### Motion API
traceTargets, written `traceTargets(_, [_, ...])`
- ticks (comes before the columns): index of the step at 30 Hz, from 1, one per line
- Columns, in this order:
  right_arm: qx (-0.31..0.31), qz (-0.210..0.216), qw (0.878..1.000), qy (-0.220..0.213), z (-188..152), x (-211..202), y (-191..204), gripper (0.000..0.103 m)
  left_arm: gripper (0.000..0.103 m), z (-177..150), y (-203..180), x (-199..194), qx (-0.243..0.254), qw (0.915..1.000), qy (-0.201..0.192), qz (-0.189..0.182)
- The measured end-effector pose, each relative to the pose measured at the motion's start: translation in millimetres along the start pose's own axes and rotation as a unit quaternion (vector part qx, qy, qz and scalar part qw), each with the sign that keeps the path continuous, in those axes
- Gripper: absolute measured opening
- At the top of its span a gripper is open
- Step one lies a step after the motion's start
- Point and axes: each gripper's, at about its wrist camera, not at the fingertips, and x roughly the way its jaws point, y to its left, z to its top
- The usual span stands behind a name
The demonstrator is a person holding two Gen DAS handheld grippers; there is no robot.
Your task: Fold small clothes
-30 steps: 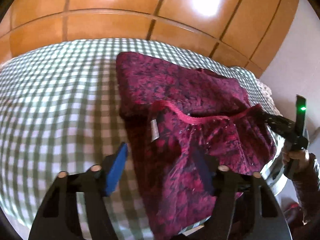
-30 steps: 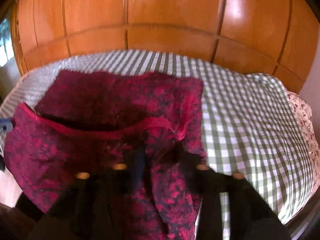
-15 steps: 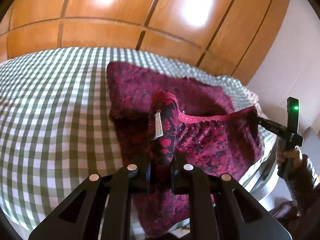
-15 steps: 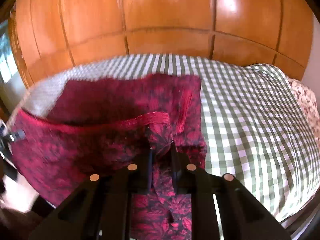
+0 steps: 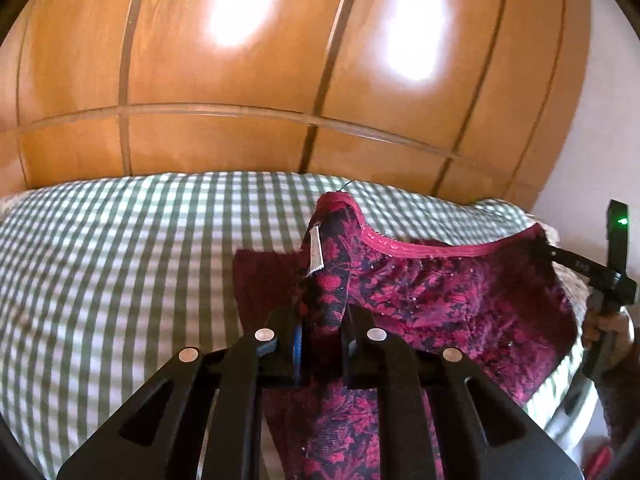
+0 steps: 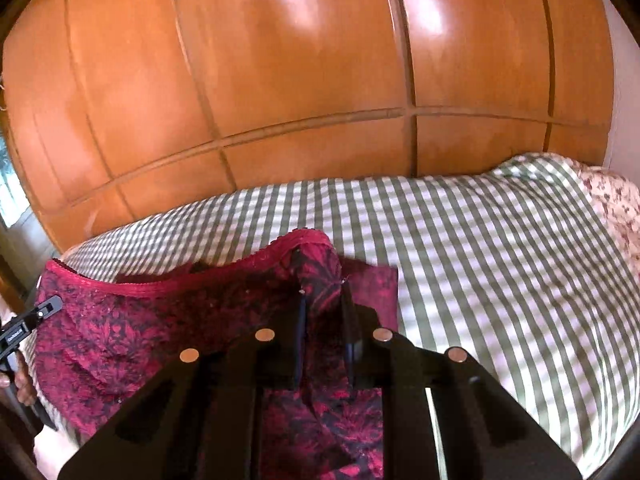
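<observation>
A dark red patterned garment (image 5: pixel 460 300) with a red elastic waistband hangs stretched between both grippers above the green checked bed. My left gripper (image 5: pixel 320 320) is shut on one waistband corner, where a white label (image 5: pixel 315 252) shows. My right gripper (image 6: pixel 323 312) is shut on the other waistband corner of the garment (image 6: pixel 140 332). In the left wrist view the right gripper (image 5: pixel 560 258) appears at the far right, pinching the fabric. In the right wrist view the left gripper (image 6: pixel 40 312) shows at the far left edge. The garment's lower part still lies on the bed.
The green-and-white checked bedspread (image 5: pixel 120 280) (image 6: pixel 500 272) covers the bed. Orange wooden wardrobe doors (image 5: pixel 240 80) stand right behind it. A floral cloth (image 6: pixel 612 200) lies at the bed's right end. A person's hand (image 5: pixel 604 328) grips the right tool.
The left gripper went from open to shut on the waistband corner. Both grippers then rose, lifting the waistband off the bed and pulling it taut between them.
</observation>
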Motion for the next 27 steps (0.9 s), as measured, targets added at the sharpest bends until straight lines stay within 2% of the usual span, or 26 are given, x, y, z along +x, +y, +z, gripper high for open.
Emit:
traceTargets(3, [-0.003, -0.024, 1.000, -0.001, 14, 28, 3, 0.014, 0.012, 15, 6, 34, -0.004, 0.9994, 0.010, 0.032])
traceTargets(6, [-0.013, -0.052, 0.998, 0.016, 17, 61, 4, 0.014, 0.012, 21, 14, 64, -0.013, 0.9981, 0.028, 0.054])
traceTargets(10, [-0.012, -0.080, 0.995, 0.052, 9, 107, -2, 0.015, 0.012, 18, 31, 111, -0.034, 0.9937, 0.072, 0.079])
traceTargets(13, [-0.003, -0.082, 0.993, 0.083, 0, 131, -10, 0.018, 0.013, 9, 40, 135, -0.048, 0.9895, 0.104, 0.088])
traceTargets(15, [0.003, -0.074, 0.994, 0.084, -1, 130, -13, 0.024, 0.017, 6, 41, 133, -0.049, 0.9900, 0.104, 0.082])
traceTargets(16, [0.007, -0.068, 0.994, 0.082, 0, 127, -16, 0.036, 0.023, 6, 43, 127, -0.055, 0.9907, 0.100, 0.075])
traceTargets(17, [0.014, -0.062, 0.995, 0.079, 0, 121, -18, 0.041, 0.029, 5, 44, 121, -0.061, 0.9906, 0.099, 0.072])
traceTargets(19, [0.030, -0.042, 0.996, 0.072, -3, 101, -26, 0.049, 0.062, -4, 49, 103, -0.074, 0.9897, 0.095, 0.078])
traceTargets(20, [0.036, -0.032, 0.996, 0.070, -6, 90, -29, 0.052, 0.062, -8, 48, 96, -0.076, 0.9901, 0.091, 0.075])
traceTargets(22, [0.051, -0.005, 0.996, 0.068, -18, 65, -40, 0.059, 0.062, -26, 49, 77, -0.077, 0.9914, 0.094, 0.048])
traceTargets(24, [0.064, 0.016, 0.995, 0.074, -35, 42, -53, 0.060, 0.062, -43, 50, 56, -0.081, 0.9921, 0.091, 0.029])
traceTargets(27, [0.092, 0.046, 0.990, 0.092, -69, 11, -70, 0.060, 0.062, -76, 52, 19, -0.108, 0.9899, 0.090, -0.018])
